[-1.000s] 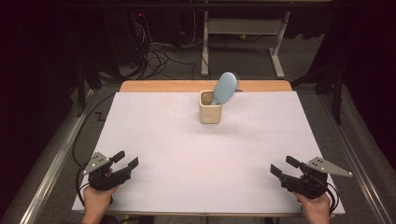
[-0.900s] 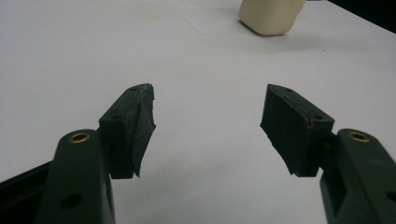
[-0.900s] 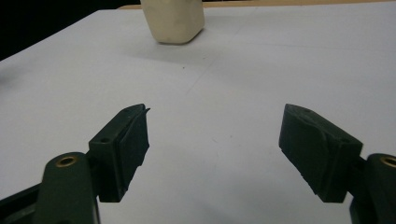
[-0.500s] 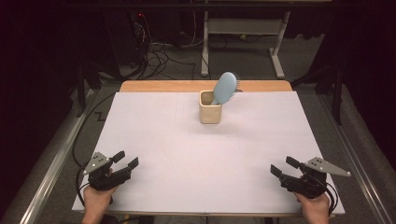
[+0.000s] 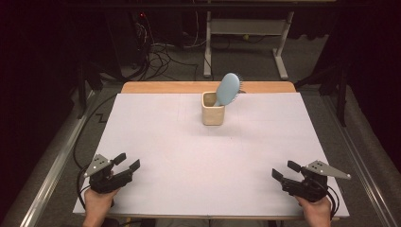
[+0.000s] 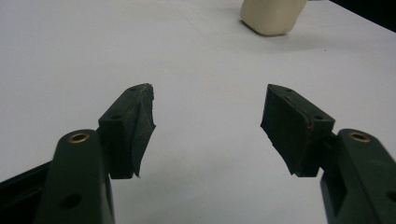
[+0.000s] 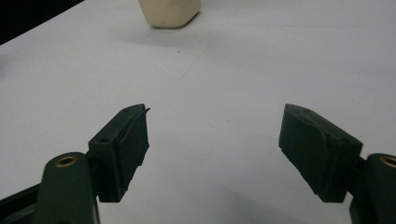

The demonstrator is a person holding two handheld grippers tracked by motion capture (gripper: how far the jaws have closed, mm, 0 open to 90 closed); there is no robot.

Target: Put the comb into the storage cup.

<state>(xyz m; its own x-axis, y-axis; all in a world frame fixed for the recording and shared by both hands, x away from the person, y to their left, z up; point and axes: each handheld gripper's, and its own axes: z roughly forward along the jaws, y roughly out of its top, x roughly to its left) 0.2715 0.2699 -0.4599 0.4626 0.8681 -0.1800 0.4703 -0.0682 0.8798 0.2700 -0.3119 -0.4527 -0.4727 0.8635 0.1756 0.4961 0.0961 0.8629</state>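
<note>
This place looks like a laboratory or a test room for recordings, not a home. The work surface is a wooden table covered with a large white sheet (image 5: 189,151), and it stands inside a frame of grey metal rails (image 5: 52,165) that run along both sides. Behind the table the grey floor carries a heap of loose black cables (image 5: 161,54), which lead to dark equipment with a small red light (image 5: 143,15). Further back stands the white metal frame of a desk (image 5: 246,35). The surroundings are dark, and the light falls mainly on the table.
</note>
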